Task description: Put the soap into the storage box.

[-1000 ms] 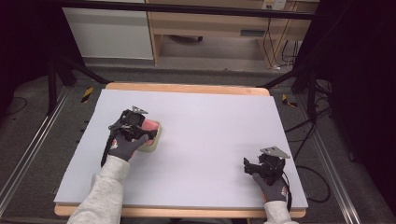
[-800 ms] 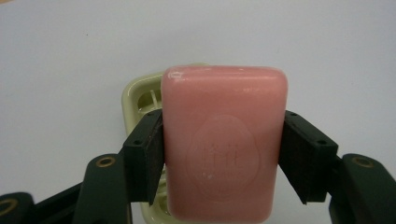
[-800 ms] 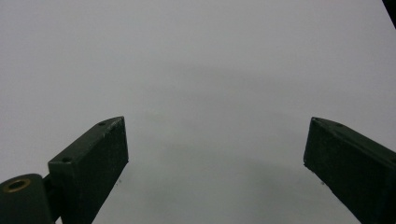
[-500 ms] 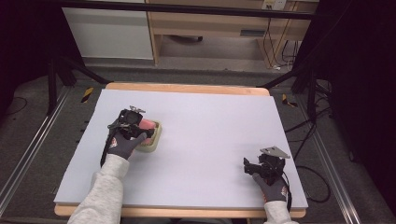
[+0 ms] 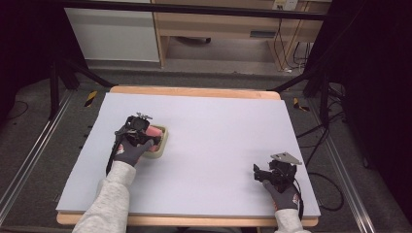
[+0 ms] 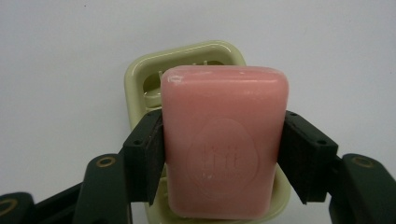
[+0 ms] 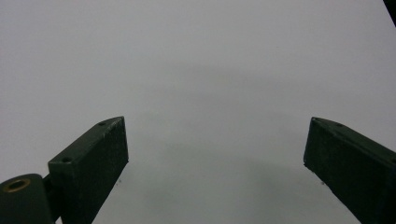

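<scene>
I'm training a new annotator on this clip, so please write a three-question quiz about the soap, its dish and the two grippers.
1. True or false: the left gripper has its jaws clamped on the sides of the pink rectangular bar of soap.
2. What lies directly under that bar?
A. a blue sponge
B. the pale green plastic soap dish
C. a folded towel
3. How do the jaws of the right gripper stand, and what is between them?

Key
1. True.
2. B.
3. Wide apart, with nothing between them, just the white tabletop beyond.
</scene>
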`<control>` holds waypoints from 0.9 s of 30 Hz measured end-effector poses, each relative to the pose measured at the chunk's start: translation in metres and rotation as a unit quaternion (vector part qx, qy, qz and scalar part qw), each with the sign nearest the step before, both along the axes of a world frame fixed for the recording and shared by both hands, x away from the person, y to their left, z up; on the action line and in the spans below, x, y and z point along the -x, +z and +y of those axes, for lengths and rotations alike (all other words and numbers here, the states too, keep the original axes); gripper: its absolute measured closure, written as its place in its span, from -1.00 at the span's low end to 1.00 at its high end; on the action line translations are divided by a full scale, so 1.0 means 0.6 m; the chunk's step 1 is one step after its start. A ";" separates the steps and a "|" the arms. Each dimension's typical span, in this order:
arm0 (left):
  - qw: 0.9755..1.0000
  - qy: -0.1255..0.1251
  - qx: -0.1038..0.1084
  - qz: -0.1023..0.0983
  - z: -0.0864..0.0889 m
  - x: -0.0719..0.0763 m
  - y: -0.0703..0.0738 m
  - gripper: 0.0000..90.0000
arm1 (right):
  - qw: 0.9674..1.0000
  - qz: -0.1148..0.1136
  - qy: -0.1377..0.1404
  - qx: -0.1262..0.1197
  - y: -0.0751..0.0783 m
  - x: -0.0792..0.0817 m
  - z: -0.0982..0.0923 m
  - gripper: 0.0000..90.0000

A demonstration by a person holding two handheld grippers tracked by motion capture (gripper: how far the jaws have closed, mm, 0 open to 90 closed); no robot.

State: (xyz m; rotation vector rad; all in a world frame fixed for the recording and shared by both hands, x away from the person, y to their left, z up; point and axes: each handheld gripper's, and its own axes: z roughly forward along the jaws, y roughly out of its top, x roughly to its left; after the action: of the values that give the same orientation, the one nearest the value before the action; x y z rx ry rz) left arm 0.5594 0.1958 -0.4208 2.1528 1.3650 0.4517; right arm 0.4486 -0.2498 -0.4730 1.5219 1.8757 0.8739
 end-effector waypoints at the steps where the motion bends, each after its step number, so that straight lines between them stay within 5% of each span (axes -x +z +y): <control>1: 1.000 0.002 0.002 0.001 0.000 0.000 -0.001 -0.17 | 1.000 0.000 0.000 -0.001 0.000 0.000 0.000 -0.85; 27: 1.000 0.019 -0.004 -0.011 -0.008 -0.015 -0.019 -0.17 | 1.000 -0.001 0.003 0.002 0.000 0.000 0.000 -0.85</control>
State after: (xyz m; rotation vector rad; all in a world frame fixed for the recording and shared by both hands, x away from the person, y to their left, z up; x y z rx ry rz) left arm 0.5683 0.1911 -0.4324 2.1240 1.3971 0.4953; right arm 0.4487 -0.2497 -0.4731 1.5150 1.8798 0.8739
